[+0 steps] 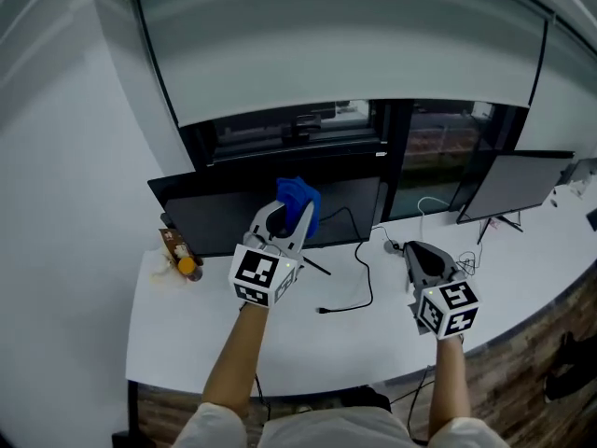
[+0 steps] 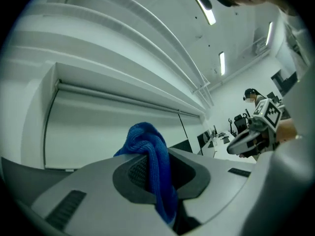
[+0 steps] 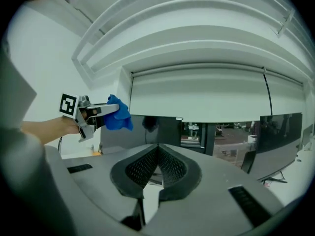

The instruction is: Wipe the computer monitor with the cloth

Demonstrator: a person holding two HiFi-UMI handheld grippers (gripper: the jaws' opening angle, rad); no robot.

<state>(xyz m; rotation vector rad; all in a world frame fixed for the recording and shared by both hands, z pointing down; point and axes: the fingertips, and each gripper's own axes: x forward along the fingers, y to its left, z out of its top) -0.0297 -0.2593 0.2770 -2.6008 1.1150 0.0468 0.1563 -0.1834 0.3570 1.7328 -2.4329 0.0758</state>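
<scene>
Far left edge of desk (image 1: 354,334): small brown packet (image 1: 172,242) with an orange-capped bottle (image 1: 187,268) just beside it, both clear of the work.

Back edge, left half: monitor (image 1: 219,220), screen dark.

In front of its upper middle: left gripper (image 1: 297,217) (image 2: 153,173), raised, jaws clamped on the blue cloth (image 1: 299,198) (image 2: 147,146). Most of the cloth bunched above the tips, a tail hanging down between the pads. Looks near the glass; cannot tell whether touching.

Judged step: bringing cloth to screen, wiping not visibly begun.

For a good wipe:
- Present the loose bulge of cloth to the glass, never the hard jaw tips.
- Press lightly.
- Sweep in overlapping level passes from the top edge downward.
- Avoid force that could rock the screen on its stand.
- Only a narrow fold pinched, so likely to drag out under friction; watch it.

Mid desk, in front of the monitor: black cable (image 1: 366,283), looped, loose plug end lying flat.

Right of that: right gripper (image 1: 417,250) (image 3: 158,154), low over the desk, pads meeting at the tips, nothing between them. Free to steady the monitor's edge if needed.

Back right corner: second monitor (image 1: 515,183), dark.

Writing:
- Only black-and-white square markers on each gripper's cube, no letters.
- No brand readable on either monitor.
- Packet print too small to read.
</scene>
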